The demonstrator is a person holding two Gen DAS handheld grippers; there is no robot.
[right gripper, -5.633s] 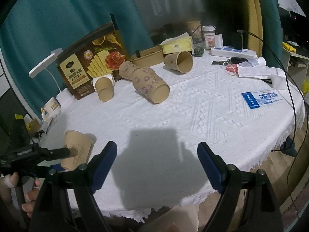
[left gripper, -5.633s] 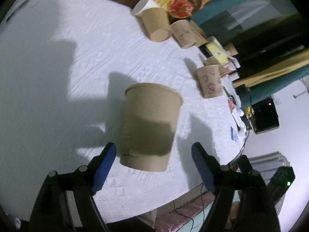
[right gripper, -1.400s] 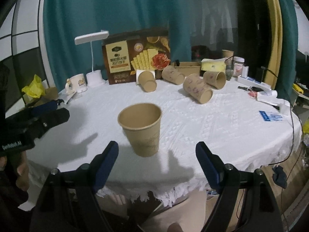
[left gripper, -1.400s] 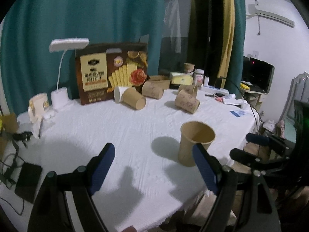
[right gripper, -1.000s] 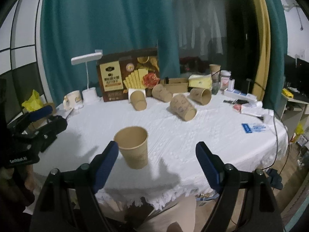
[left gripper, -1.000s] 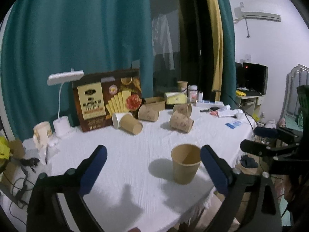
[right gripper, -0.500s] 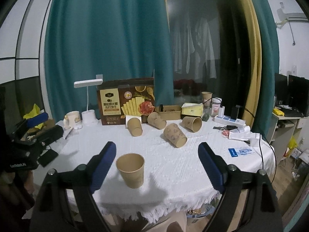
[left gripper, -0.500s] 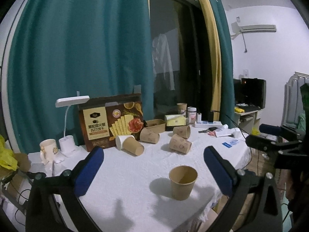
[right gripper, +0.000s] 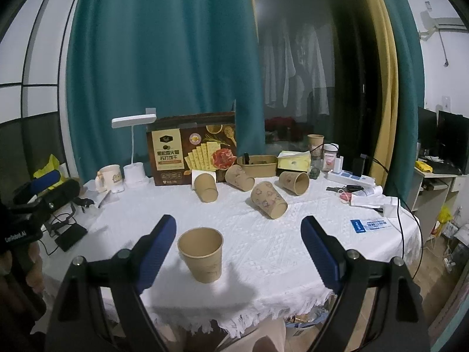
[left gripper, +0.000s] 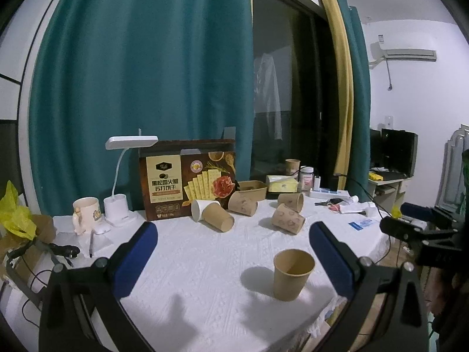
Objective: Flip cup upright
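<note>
Figuring both grippers, left gripper [left gripper: 233, 259] and right gripper [right gripper: 239, 250], hung released; we worried bumping the upright cup [right gripper: 201, 258] would topple it off the surface [right gripper: 293, 234] edge.

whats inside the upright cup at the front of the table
The upright cup looks empty: only its bare brown inner wall shows in both views. Its bottom is hidden by the near rim, so that part cannot be checked.

two wrist views, near table edge [left gripper: 205, 308], facing curtain [right gripper: 161, 58], sharing tabletop
</note>
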